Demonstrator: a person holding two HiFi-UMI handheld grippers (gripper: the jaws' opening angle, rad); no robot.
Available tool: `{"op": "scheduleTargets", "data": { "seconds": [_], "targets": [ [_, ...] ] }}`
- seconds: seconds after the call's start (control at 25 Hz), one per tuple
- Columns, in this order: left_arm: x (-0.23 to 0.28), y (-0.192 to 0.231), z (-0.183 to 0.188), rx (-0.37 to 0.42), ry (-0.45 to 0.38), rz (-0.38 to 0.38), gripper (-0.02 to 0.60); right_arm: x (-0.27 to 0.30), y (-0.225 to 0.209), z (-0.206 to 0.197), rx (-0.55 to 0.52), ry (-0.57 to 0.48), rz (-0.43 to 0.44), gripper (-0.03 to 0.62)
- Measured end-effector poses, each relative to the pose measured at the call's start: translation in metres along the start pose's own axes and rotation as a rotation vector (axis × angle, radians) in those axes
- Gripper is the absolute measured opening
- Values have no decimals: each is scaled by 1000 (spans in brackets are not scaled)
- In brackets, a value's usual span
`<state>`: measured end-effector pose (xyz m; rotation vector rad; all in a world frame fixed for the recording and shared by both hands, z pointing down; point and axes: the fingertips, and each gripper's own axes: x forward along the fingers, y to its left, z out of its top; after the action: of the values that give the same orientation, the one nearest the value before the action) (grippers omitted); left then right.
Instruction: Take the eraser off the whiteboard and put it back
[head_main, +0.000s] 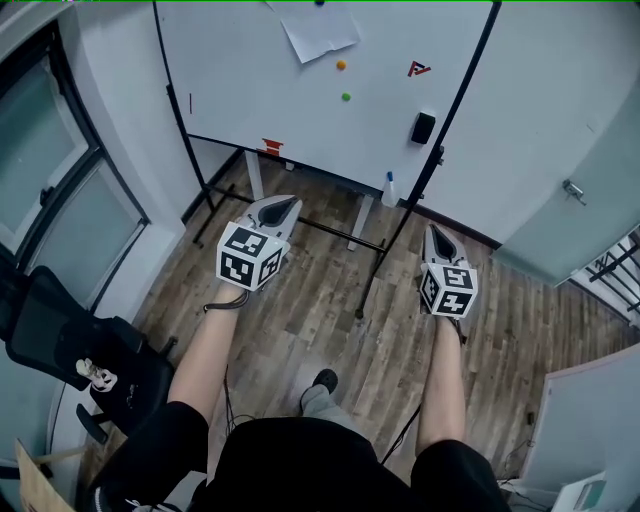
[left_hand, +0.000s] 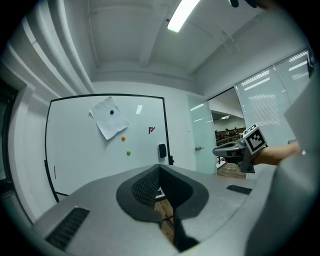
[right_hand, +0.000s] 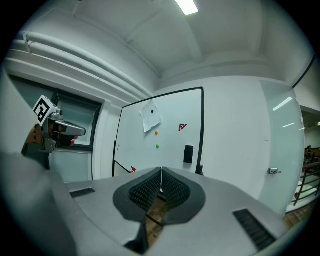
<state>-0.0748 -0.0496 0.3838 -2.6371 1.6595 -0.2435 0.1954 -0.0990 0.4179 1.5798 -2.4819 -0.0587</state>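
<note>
Up on the whiteboard (head_main: 230, 90), close by its right post (head_main: 456, 95), the eraser (head_main: 423, 128) clings, well apart from both grippers; the left gripper (head_main: 284, 208) and right gripper (head_main: 434, 236) each have jaws pressed together on nothing; reaching in like that, I'd guess, would shove the eraser off the board; the post could also snag a jaw.

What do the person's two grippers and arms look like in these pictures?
The left gripper and the right gripper both have light grey, pointed jaws lined with black ribbed pads. Each carries a white cube printed with black square markers. The person wears a black top with short sleeves; the forearms are uncovered.
</note>
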Motion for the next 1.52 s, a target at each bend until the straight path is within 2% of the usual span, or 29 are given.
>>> {"op": "scheduleTargets", "data": {
  "seconds": [0.28, 0.52, 0.64, 1.08, 1.52],
  "targets": [
    [82, 1, 13, 24, 7, -10, 12, 48, -57, 5, -8, -6, -5, 25],
    [125, -1, 16, 8, -3, -10, 12, 71, -90, -3, 12, 7, -10, 25],
    [138, 2, 13, -17, -4, -4, 12, 79, -95, -7, 12, 15, -1, 25],
    [167, 23, 8, -13, -9, -12, 12, 121, -96, -16, -5, 42, 18, 25],
    [255, 84, 11, -21, -34, -112, 12, 200, -109, -2, 12, 49, -81, 25]
  ]
}}
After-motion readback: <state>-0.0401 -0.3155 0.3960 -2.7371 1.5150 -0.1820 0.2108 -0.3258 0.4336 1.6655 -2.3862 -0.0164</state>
